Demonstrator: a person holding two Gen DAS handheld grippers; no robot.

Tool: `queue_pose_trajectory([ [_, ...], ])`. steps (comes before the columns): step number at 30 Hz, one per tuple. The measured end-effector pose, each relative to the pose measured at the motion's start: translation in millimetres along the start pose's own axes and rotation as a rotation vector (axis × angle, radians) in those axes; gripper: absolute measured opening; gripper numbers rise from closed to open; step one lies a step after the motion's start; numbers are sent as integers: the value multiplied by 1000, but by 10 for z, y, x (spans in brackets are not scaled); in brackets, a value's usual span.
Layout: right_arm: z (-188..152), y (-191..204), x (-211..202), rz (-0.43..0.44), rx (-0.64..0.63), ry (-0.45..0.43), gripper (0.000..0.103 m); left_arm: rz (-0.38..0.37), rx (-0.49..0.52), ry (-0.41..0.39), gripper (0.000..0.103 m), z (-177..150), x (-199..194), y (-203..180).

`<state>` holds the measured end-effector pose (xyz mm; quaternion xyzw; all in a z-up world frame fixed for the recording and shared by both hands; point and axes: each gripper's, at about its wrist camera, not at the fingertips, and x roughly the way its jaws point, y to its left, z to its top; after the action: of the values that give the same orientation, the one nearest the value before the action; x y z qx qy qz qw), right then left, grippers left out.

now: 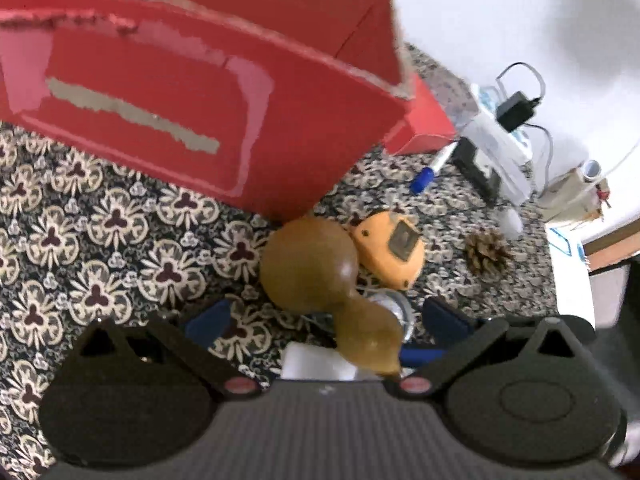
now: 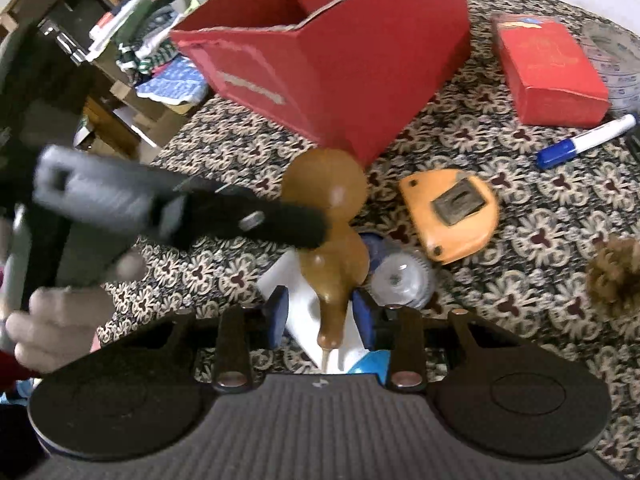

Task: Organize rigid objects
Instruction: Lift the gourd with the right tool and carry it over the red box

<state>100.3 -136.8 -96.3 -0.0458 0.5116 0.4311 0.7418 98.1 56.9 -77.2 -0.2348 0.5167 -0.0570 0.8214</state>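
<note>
A brown gourd [image 1: 316, 268] lies on the patterned cloth in front of the big red box [image 1: 200, 92]. My left gripper [image 1: 324, 320] is open, its blue pads either side of the gourd's neck, apart from it. In the right wrist view the gourd [image 2: 332, 236] points its stem toward me. My right gripper [image 2: 326, 316] straddles the thin neck with small gaps on both sides, so it reads open. The left gripper's black finger [image 2: 280, 220] reaches across to the gourd's waist. The red box [image 2: 340, 60] stands open-topped behind.
An orange tape measure [image 2: 448, 216], a clear round lid [image 2: 400, 280], a white block [image 2: 296, 284], a pine cone [image 1: 486, 254], a blue-capped marker [image 2: 584, 142] and a small red box [image 2: 548, 68] lie around. Shelves with clothes stand at the left [image 2: 132, 40].
</note>
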Motion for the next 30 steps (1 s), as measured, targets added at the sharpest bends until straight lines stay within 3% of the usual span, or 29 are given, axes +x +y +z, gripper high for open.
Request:
queue_pose_trajectory([
  [3, -91, 59, 69, -43, -14, -31, 20, -14, -44, 40, 85, 33, 113, 75],
  [7, -164, 41, 57, -37, 50, -80, 5, -41, -67, 31, 69, 30, 86, 84],
  [12, -284, 75, -46, -22, 100, -137, 1, -28, -30, 0, 67, -29, -39, -32],
  [23, -567, 383, -651, 2, 154, -305, 2, -97, 118, -89, 49, -139, -746, -534],
  [30, -122, 680, -981, -26, 94, -465, 1, -137, 256, -167, 49, 344, -1221, -641],
])
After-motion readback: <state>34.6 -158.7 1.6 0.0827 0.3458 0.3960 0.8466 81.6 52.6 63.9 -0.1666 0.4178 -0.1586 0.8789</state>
